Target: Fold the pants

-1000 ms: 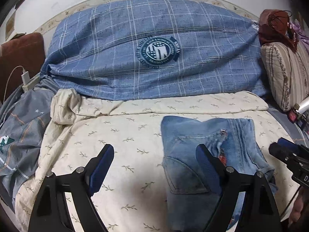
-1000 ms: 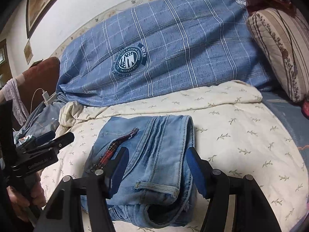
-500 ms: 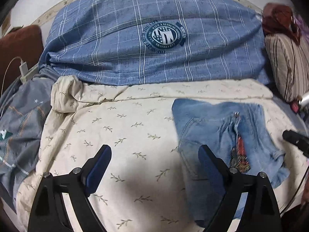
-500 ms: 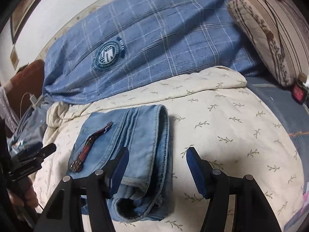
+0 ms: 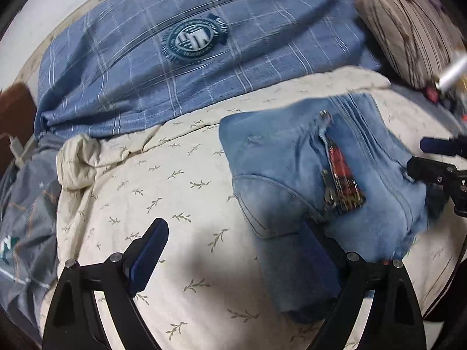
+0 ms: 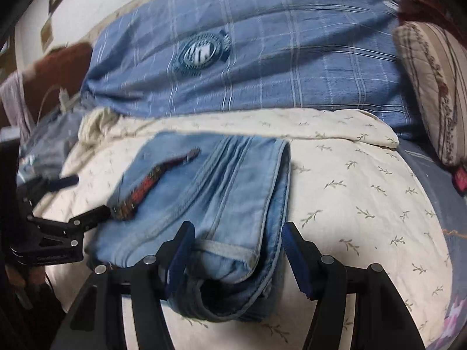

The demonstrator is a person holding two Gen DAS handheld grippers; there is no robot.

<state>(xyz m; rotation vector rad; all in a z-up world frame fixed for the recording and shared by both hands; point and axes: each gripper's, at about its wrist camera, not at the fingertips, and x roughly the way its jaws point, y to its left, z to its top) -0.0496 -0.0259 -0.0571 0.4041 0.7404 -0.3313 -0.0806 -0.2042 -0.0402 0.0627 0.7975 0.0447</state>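
On the bed, a cream leaf-print sheet (image 5: 181, 204) carries the folded jeans (image 6: 221, 192), lying in a compact denim bundle with the plaid-lined fly upward, well short of the blue checked duvet (image 6: 262, 58) behind. Both claws stand wide and grip nothing: the right claw (image 6: 235, 258) straddles the bundle's near hem, likely to square it, while the left claw (image 5: 233, 259) hovers at its side edge over the sheet.

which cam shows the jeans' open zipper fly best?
Left wrist view: the zipper fly faces the camera, with metal teeth, pull and red lining visible on the folded jeans. In the right wrist view the fly is motion-blurred and seen obliquely, just a reddish streak.
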